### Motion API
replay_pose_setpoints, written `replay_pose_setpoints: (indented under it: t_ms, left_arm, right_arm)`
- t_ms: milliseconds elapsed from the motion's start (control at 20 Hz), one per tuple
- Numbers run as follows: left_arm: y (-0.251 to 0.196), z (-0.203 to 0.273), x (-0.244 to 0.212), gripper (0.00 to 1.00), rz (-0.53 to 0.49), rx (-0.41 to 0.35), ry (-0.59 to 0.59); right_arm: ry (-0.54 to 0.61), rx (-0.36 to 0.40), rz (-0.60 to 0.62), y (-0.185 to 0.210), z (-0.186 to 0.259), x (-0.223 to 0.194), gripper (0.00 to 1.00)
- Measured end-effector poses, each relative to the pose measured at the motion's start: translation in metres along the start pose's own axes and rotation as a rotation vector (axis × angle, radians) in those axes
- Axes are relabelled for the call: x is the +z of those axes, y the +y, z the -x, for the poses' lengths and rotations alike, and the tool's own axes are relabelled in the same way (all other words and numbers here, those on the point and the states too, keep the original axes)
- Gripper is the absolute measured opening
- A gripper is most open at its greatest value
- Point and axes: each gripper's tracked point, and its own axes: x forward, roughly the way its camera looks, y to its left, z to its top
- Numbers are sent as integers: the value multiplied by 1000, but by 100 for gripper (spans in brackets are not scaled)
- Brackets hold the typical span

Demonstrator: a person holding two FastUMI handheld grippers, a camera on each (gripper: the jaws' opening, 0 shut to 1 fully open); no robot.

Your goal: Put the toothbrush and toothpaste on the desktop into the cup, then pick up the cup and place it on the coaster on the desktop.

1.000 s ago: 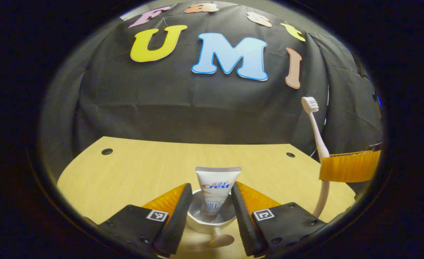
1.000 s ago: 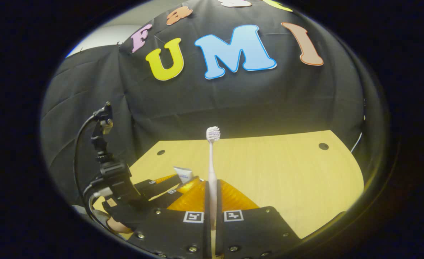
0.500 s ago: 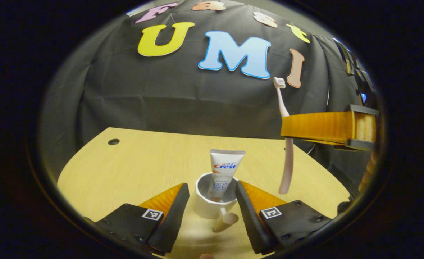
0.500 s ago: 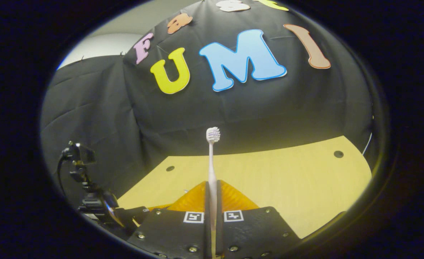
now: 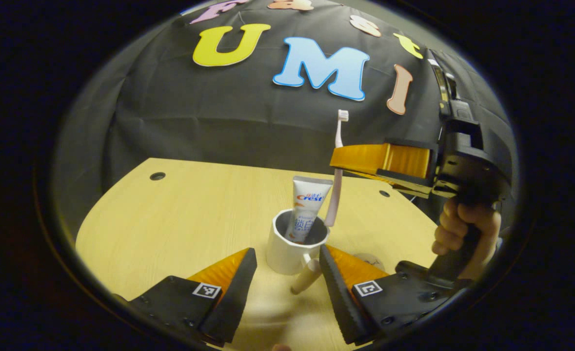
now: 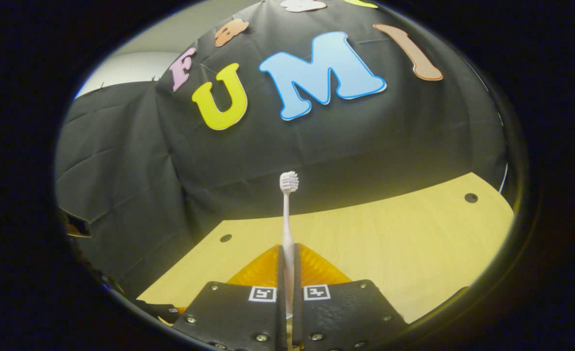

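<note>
Left gripper view: the cup [image 5: 287,246], holding the toothpaste [image 5: 307,208], stands at 12 o'clock between the wide-open, empty jaws of the left gripper [image 5: 285,285]. At 2 o'clock, the right gripper [image 5: 338,163], held level by a hand [image 5: 465,231], clamps the upright toothbrush [image 5: 336,170], whose lower end is at the cup's rim.

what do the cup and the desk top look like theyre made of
Cup: likely glazed ceramic, going by its smooth white wall and thick rim; plastic is possible. Desk top: pale wood-grain surface, matte, probably laminate rather than solid wood; fine parallel streaks show.
</note>
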Motion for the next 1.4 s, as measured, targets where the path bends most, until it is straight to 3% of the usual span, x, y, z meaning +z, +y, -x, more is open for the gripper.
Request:
replay_pose_setpoints:
  t_ms: [650,750,850,900,1000,1050,1100,1150,1400]
  left_arm:
    - [-16,-2,-7,84,-13,-62,16]
    - [-18,-2,-6,84,-18,-67,16]
    - [-20,-3,-5,84,-26,-69,15]
    - [-20,-4,-5,84,-30,-68,14]
    - [-21,-4,-5,84,-37,-68,13]
    - [-24,-5,-4,84,-40,-68,13]
    - [-26,-5,-3,84,-41,-67,14]
    - [-28,-6,-4,84,-41,-66,17]
    - [-31,-14,-11,84,-32,-36,65]
  right_arm:
    - [3,4,-18,0,-3,-17,10]
    - [-2,21,-29,4,-1,-14,19]
    - [-6,19,-32,3,0,-10,40]
    - [-9,44,-40,8,3,-6,43]
    - [-12,29,-33,4,7,-4,89]
    - [-19,21,-26,2,9,-2,89]
    - [-26,14,-20,0,12,2,79]
    - [-31,11,-17,-2,13,4,89]
    - [-53,-14,-5,-14,34,23,89]
